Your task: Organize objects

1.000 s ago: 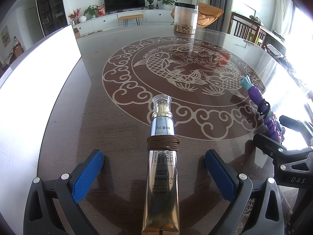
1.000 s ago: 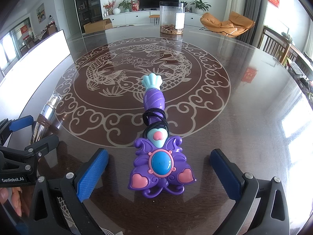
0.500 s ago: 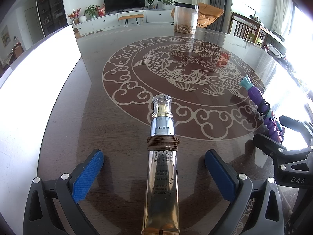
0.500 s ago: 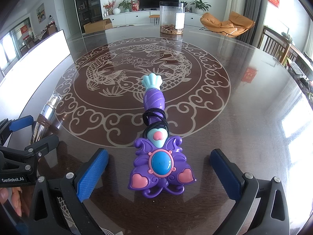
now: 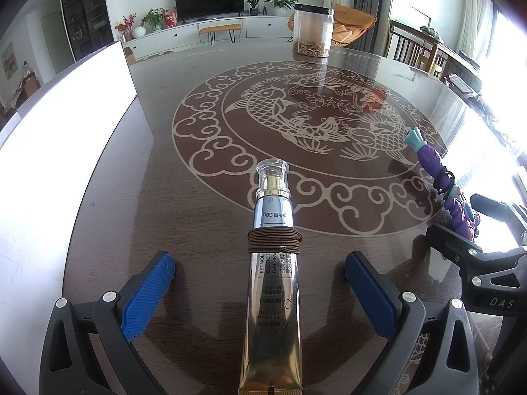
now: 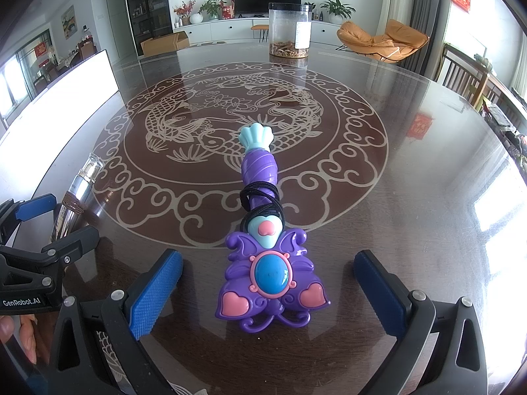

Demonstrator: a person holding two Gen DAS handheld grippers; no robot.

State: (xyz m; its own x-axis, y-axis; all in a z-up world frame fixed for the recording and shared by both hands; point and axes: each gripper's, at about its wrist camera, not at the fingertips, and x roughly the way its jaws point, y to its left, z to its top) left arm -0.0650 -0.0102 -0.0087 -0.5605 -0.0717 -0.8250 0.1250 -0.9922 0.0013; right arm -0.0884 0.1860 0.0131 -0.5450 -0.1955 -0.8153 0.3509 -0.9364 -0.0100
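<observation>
A gold and silver eye-cream tube (image 5: 272,283) with a clear cap lies on the dark table, a brown hair tie (image 5: 274,240) wound around it. My left gripper (image 5: 260,283) is open, its blue pads on either side of the tube, apart from it. A purple toy wand (image 6: 263,230) with a blue gem lies on the table, a black hair tie (image 6: 260,197) wound around its handle. My right gripper (image 6: 268,283) is open around the wand's head, not touching it. The tube also shows in the right wrist view (image 6: 79,191), the wand in the left wrist view (image 5: 441,177).
A clear jar (image 6: 290,29) with brown bits at its bottom stands at the table's far side. A white board (image 5: 66,125) lies along the left edge. The round table (image 6: 411,197) has a carved fish medallion. Chairs stand beyond at the right.
</observation>
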